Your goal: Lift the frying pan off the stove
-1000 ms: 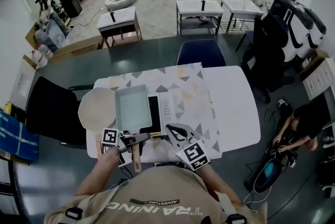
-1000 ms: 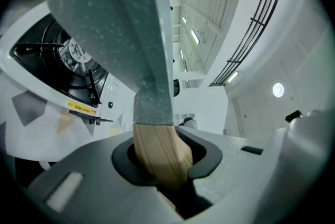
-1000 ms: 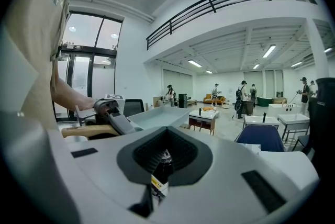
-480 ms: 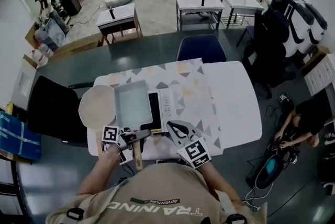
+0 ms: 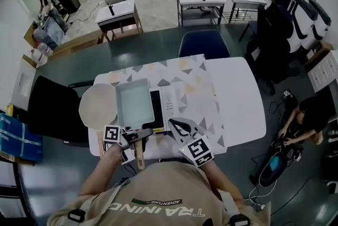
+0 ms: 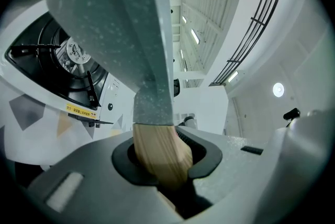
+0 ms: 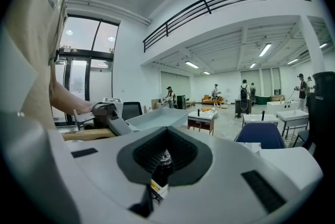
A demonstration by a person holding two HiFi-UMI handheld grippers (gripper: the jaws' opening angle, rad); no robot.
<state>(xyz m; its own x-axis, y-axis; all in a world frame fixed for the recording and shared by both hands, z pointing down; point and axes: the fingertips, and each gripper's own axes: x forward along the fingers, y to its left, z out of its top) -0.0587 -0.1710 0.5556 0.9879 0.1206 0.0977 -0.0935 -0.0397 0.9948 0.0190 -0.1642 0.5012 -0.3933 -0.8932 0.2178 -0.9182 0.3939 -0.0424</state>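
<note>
A square grey frying pan (image 5: 133, 105) with a wooden handle (image 5: 139, 155) sits over the portable stove (image 5: 158, 112) at the table's near left. My left gripper (image 5: 137, 138) is shut on the handle (image 6: 157, 155) just behind the pan's grey neck. In the left gripper view the pan's underside (image 6: 115, 19) fills the top, and the stove's burner (image 6: 73, 58) shows below it to the left. My right gripper (image 5: 180, 129) hovers just right of the stove with its jaws together and nothing held. The right gripper view shows the pan (image 7: 157, 117) to the left.
A round beige board (image 5: 97, 107) lies left of the pan. A triangle-patterned mat (image 5: 190, 87) covers the white table (image 5: 237, 103). A blue chair (image 5: 203, 43) stands at the far side and a black chair (image 5: 53, 109) at the left. A person (image 5: 303, 122) crouches at the right.
None of the task's things has visibly moved; only the head view has shifted slightly.
</note>
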